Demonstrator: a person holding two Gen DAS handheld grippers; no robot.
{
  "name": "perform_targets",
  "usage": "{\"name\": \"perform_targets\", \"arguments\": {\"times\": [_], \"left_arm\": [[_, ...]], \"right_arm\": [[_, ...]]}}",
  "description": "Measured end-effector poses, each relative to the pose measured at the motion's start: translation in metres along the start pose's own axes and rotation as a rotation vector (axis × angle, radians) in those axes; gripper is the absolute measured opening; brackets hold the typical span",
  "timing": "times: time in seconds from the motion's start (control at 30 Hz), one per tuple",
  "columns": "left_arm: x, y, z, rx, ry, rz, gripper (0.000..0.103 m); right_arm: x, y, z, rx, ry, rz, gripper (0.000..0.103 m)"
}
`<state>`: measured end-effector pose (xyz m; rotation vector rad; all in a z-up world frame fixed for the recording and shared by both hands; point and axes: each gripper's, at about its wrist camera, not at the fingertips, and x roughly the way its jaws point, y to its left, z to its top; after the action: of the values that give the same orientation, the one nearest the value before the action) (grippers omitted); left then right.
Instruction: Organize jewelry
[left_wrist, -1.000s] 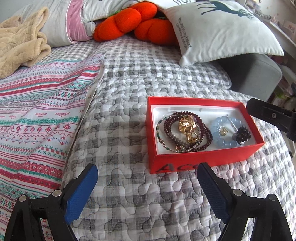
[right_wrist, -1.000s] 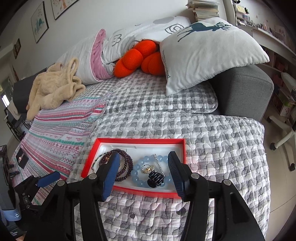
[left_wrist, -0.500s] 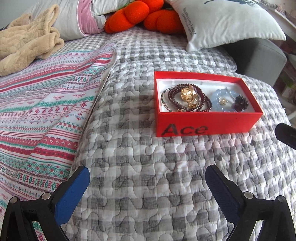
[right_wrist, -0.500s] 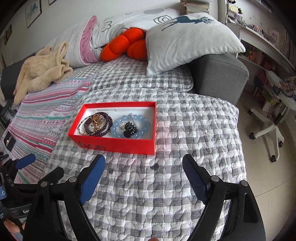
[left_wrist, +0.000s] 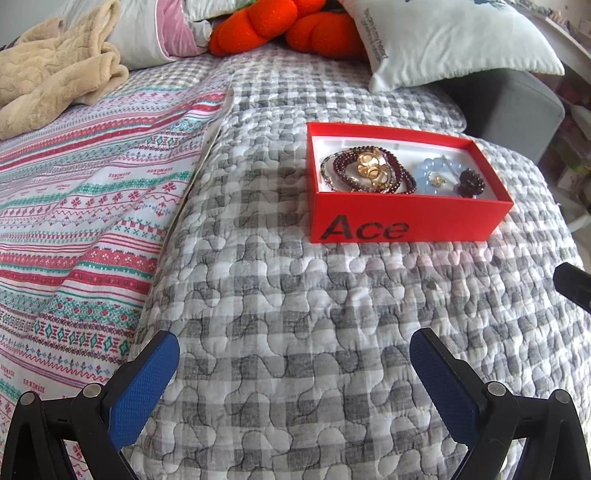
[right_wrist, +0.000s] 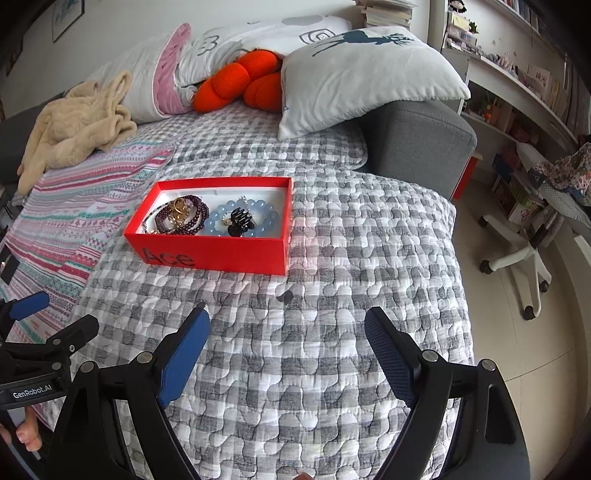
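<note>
The red box (right_wrist: 218, 236) sits on the bed's checked quilt (right_wrist: 314, 332), well ahead of both my claws. It holds garnet bead bracelets (left_wrist: 369, 173), gold rings (left_wrist: 371, 166), a pale blue bead bracelet (right_wrist: 243, 218) and a black hair clip (right_wrist: 240, 221). I judge these light, slippery and apt to tangle; I'd pinch one strand at its outer edge. My left claw (left_wrist: 295, 373) and right claw (right_wrist: 286, 354) gape fully, empty. A second ago the right was narrower, over the box; both have since drawn back.
</note>
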<state>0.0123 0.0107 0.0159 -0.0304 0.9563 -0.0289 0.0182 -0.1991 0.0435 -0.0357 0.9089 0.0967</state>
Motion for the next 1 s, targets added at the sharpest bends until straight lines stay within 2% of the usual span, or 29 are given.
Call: {"name": "perform_targets", "arguments": {"times": [0.27,1.0], "left_arm": [[0.001,-0.002,0.004,-0.011,0.009,-0.036,0.102],[0.001,-0.001,0.002,-0.012,-0.001,-0.007,0.102]], "right_arm": [[0.010,0.006,-0.006,-0.030,0.036,-0.016,0.088],[0.013,0.011,-0.007,-0.030,0.041,-0.015,0.088]]}}
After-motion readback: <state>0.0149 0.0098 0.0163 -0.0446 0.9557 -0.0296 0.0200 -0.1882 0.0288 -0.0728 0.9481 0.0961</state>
